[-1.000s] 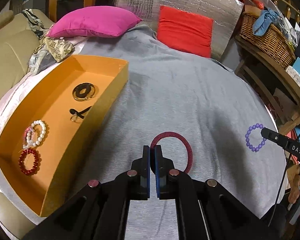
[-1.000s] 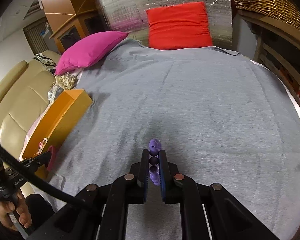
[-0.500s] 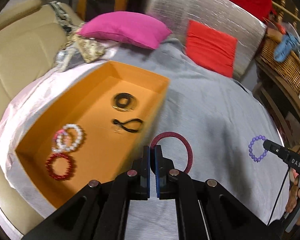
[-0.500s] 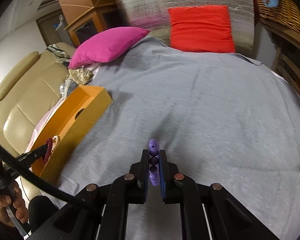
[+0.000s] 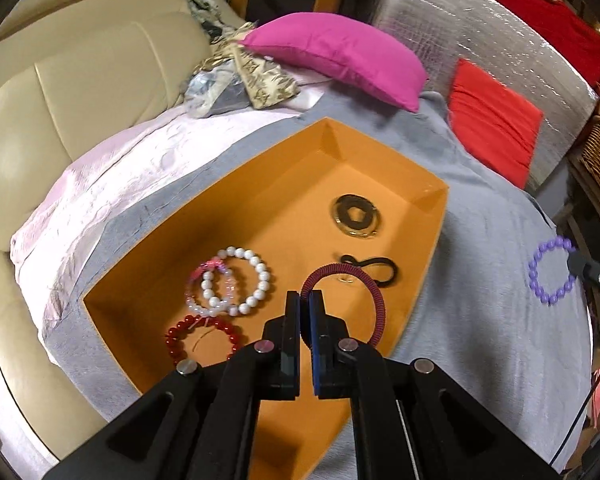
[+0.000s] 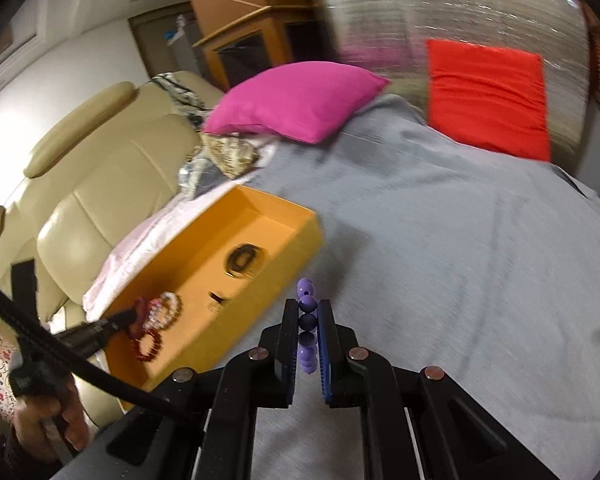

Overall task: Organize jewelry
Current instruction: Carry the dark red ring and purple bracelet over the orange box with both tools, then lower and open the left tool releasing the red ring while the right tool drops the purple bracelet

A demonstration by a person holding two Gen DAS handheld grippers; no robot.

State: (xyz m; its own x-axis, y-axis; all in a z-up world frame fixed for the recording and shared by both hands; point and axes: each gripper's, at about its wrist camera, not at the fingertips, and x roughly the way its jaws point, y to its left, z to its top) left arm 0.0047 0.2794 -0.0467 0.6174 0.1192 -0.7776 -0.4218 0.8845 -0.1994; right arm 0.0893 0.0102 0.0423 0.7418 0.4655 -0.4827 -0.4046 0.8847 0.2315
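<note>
My left gripper is shut on a dark red coiled bracelet and holds it over the orange box. In the box lie a white bead bracelet, a pink one, a red bead bracelet, a black ring and a black loop. My right gripper is shut on a purple bead bracelet, above the grey cloth right of the box. The purple bracelet also shows in the left wrist view.
A grey cloth covers the bed. A magenta pillow and a red cushion lie at the far side. A beige sofa stands to the left, with patterned bags beside the pillow.
My left gripper has carried the dark red bracelet left from over the grey cloth to over the box. My right gripper has moved toward the box with the purple bracelet.
</note>
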